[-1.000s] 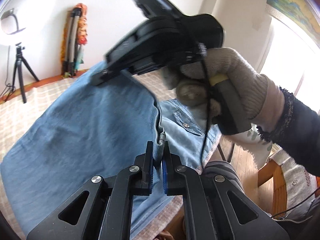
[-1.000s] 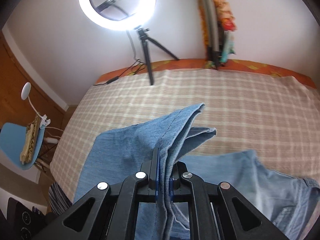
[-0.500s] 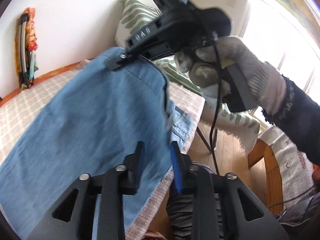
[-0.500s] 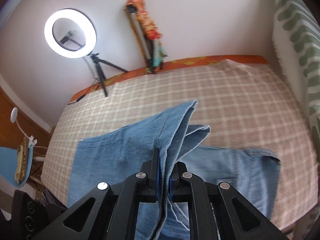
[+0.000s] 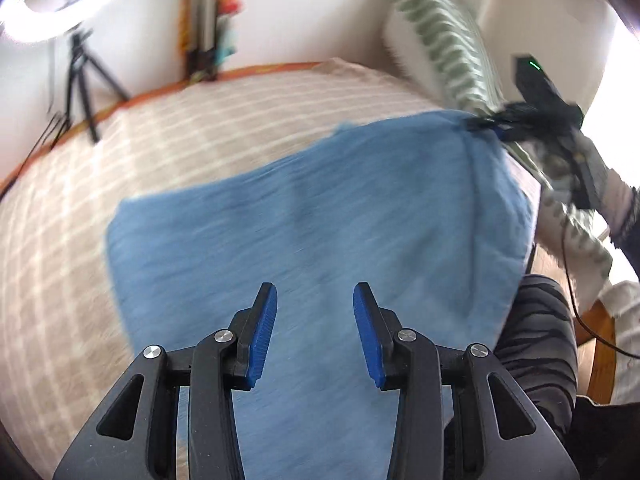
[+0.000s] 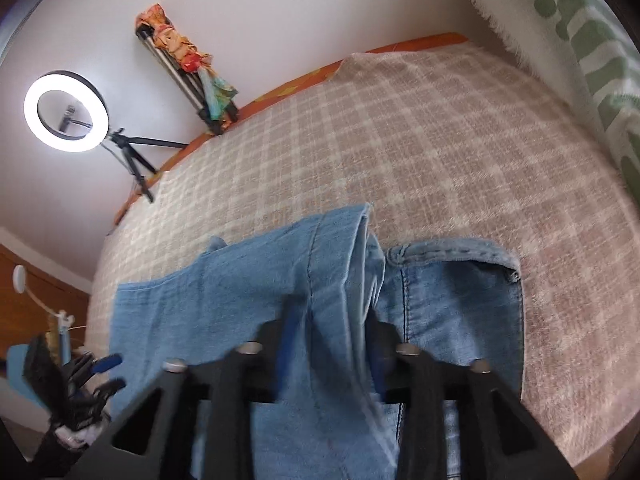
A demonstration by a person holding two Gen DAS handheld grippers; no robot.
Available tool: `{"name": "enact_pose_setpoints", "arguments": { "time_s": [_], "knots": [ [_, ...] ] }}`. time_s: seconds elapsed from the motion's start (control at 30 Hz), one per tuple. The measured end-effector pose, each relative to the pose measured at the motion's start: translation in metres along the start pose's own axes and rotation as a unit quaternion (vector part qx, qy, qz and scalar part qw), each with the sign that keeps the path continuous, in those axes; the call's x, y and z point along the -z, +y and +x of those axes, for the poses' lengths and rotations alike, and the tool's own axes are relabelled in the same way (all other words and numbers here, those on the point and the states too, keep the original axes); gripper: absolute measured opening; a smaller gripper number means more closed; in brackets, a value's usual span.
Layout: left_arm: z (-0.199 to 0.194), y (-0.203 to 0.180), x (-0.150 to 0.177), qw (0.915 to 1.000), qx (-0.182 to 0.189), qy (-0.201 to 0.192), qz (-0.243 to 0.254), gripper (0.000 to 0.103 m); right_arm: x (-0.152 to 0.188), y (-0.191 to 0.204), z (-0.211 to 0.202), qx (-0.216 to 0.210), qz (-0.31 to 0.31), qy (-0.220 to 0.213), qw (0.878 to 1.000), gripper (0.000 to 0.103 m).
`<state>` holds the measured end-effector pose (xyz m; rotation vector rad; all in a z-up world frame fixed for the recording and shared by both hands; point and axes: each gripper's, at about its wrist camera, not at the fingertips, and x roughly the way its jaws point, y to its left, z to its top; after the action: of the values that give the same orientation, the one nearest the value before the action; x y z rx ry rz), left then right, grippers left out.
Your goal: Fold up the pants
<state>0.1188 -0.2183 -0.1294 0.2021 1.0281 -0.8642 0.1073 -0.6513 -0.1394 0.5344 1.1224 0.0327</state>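
Pants [image 6: 248, 320] on checked bed cover [image 6: 420, 140], leg half doubled over waist end; waistband [image 6: 452, 252] flat at our right. Step, we judge: first lengthwise fold, hem end being laid down. Left gripper [image 5: 315, 332] spread wide, empty, hovering over denim. Right gripper [image 6: 328, 344] blurred; fingers look parted with hem fold between them, so we cannot tell if it grips. Next: we drop hem square on waistband, smooth layers, then regrasp folded edge for second fold.
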Motion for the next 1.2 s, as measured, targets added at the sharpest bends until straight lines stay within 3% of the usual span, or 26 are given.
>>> {"name": "enact_pose_setpoints", "arguments": {
  "time_s": [0.17,0.3,0.33,0.47,0.5,0.7,0.77,0.83,0.9,1.07,1.2],
  "knots": [
    [0.0,0.021,0.009,0.9996,-0.012,0.004,-0.026,0.038,0.027,-0.023,-0.006,-0.097,-0.012,0.014,0.995,0.06],
    [0.005,0.027,0.01,0.9993,-0.012,0.006,-0.036,0.038,0.057,-0.025,-0.014,-0.146,-0.043,0.019,0.988,0.059],
    [0.005,0.026,0.01,0.9993,-0.012,0.007,-0.034,0.038,0.063,-0.024,-0.016,-0.149,-0.048,0.016,0.987,0.056],
    [0.007,0.021,0.01,0.9996,-0.018,0.008,-0.021,0.038,0.073,-0.013,-0.022,-0.099,-0.072,0.013,0.992,0.011],
    [0.007,0.02,0.009,0.9996,-0.02,0.008,-0.018,0.038,0.072,-0.01,-0.026,-0.088,-0.068,0.009,0.994,0.008],
    [0.005,0.027,0.01,0.9992,-0.032,0.003,-0.024,0.038,0.051,0.015,-0.079,-0.134,-0.003,-0.044,0.99,0.005],
    [0.004,0.027,0.009,0.9991,-0.034,0.003,-0.026,0.038,0.047,0.008,-0.077,-0.097,0.024,-0.035,0.994,0.006],
    [0.002,0.025,0.008,0.9992,-0.034,0.0,-0.023,0.038,0.047,-0.006,-0.06,-0.03,0.037,-0.015,0.999,0.012],
    [-0.001,0.021,0.007,0.9991,-0.039,-0.005,-0.013,0.038,0.049,-0.024,-0.046,0.019,0.055,-0.001,0.998,0.028],
    [-0.01,0.022,0.006,0.9989,-0.043,-0.01,-0.012,0.038,0.064,-0.046,-0.051,0.027,0.06,-0.033,0.997,0.038],
    [-0.019,0.029,0.01,0.9983,-0.043,-0.016,-0.035,0.038,0.056,-0.034,-0.057,-0.01,0.033,-0.069,0.997,0.065]
  ]
}}
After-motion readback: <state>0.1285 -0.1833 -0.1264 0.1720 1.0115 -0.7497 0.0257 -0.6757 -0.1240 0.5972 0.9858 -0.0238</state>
